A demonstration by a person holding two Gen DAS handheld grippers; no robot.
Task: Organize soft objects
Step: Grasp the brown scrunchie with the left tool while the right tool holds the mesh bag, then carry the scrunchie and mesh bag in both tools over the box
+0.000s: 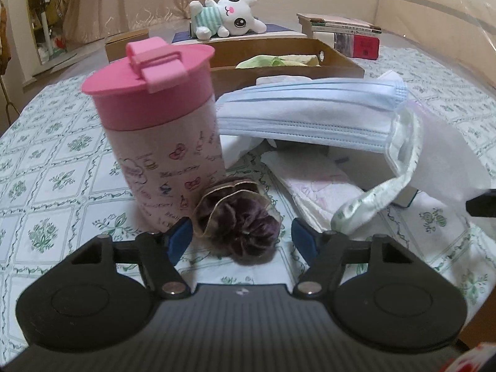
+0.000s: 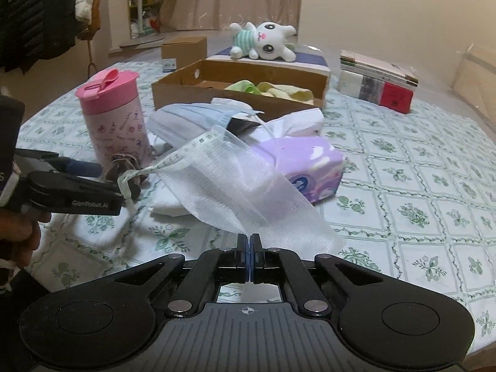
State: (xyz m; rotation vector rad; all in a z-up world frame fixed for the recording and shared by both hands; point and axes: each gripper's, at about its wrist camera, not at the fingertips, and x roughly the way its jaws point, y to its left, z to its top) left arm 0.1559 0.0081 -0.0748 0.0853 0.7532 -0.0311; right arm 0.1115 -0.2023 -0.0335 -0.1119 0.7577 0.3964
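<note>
Table (image 2: pixel 434 186) with a floral cloth carries everything. Cardboard tray (image 2: pixel 235 93) sits far side, dead ahead of both claws, some soft cloths already in it. White mesh pouch (image 2: pixel 235 183) hangs mid-table, long axis running from the right claw (image 2: pixel 250 241) up-left to its ribbon end. Right claw is fully shut on the pouch's lower edge. Left claw (image 1: pixel 241 235) is wide open, holding nothing, with the purple scrunchie (image 1: pixel 238 217) between its fingers on the cloth. Judgement: the left claw has only to close.

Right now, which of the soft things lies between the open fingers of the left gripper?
The purple scrunchie, on the tablecloth beside the pink cup. The blue masks and plush toy lie further away.
</note>
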